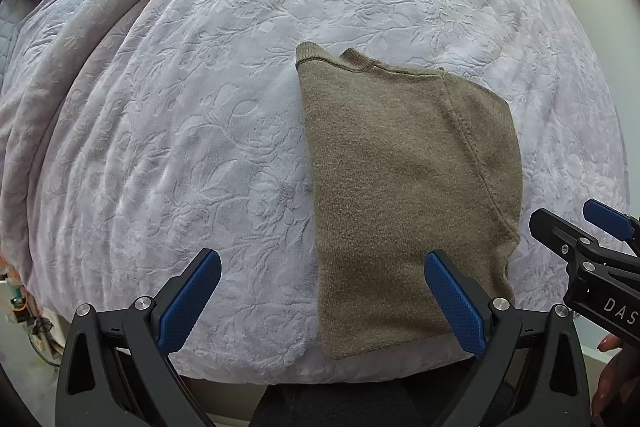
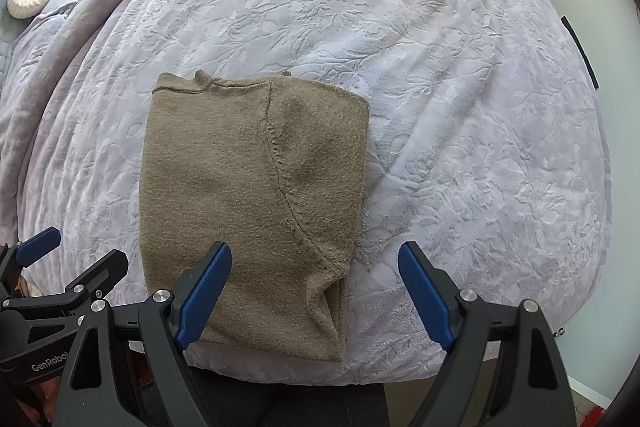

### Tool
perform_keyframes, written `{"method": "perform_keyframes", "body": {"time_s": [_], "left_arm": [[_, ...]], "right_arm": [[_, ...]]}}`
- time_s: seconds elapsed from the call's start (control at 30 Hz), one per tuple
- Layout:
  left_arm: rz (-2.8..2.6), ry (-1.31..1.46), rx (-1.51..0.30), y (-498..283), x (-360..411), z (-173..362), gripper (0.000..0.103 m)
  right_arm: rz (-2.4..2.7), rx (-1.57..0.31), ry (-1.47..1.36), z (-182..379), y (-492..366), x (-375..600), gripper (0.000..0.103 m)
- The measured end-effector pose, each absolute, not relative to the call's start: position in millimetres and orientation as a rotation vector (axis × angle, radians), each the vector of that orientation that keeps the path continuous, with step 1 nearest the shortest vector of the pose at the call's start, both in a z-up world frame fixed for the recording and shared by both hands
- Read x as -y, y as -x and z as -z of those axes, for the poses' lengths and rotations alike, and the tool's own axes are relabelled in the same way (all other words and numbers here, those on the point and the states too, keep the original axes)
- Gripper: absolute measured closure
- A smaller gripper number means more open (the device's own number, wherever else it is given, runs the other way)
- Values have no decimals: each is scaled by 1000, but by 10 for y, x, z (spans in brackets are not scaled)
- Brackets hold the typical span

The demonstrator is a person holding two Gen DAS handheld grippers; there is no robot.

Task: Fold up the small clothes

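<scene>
Left gripper [image 1: 322,301]: you are holding it spread wide, empty, over the sweater's near left edge
Right gripper [image 2: 316,297]: gaping, grasping nothing, straddling its near right corner
Sweater [image 1: 400,187]: lying folded on the bedspread [image 1: 180,107]

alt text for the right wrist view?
A folded olive-brown knit sweater lies flat on a lavender floral bedspread. The right gripper hangs open above its near edge, holding nothing.

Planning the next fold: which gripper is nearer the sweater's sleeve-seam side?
Right. The right gripper straddles the sweater's seam-side edge; the left gripper straddles the opposite plain edge.
</scene>
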State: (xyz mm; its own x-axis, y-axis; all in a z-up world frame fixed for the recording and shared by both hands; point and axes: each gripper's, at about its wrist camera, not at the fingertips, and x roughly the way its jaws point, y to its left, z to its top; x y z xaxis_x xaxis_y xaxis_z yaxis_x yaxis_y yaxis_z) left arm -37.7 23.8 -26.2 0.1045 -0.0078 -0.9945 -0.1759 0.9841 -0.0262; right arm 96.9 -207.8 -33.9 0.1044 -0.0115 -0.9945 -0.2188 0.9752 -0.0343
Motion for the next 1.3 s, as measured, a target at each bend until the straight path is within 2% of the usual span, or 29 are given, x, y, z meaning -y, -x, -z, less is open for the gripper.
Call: {"method": "perform_keyframes", "body": {"time_s": [1.3], "left_arm": [[-136,114,-1457,388,-247,269,1]], "right_arm": [[-141,-1466,181,358,-943,2087,16]]}}
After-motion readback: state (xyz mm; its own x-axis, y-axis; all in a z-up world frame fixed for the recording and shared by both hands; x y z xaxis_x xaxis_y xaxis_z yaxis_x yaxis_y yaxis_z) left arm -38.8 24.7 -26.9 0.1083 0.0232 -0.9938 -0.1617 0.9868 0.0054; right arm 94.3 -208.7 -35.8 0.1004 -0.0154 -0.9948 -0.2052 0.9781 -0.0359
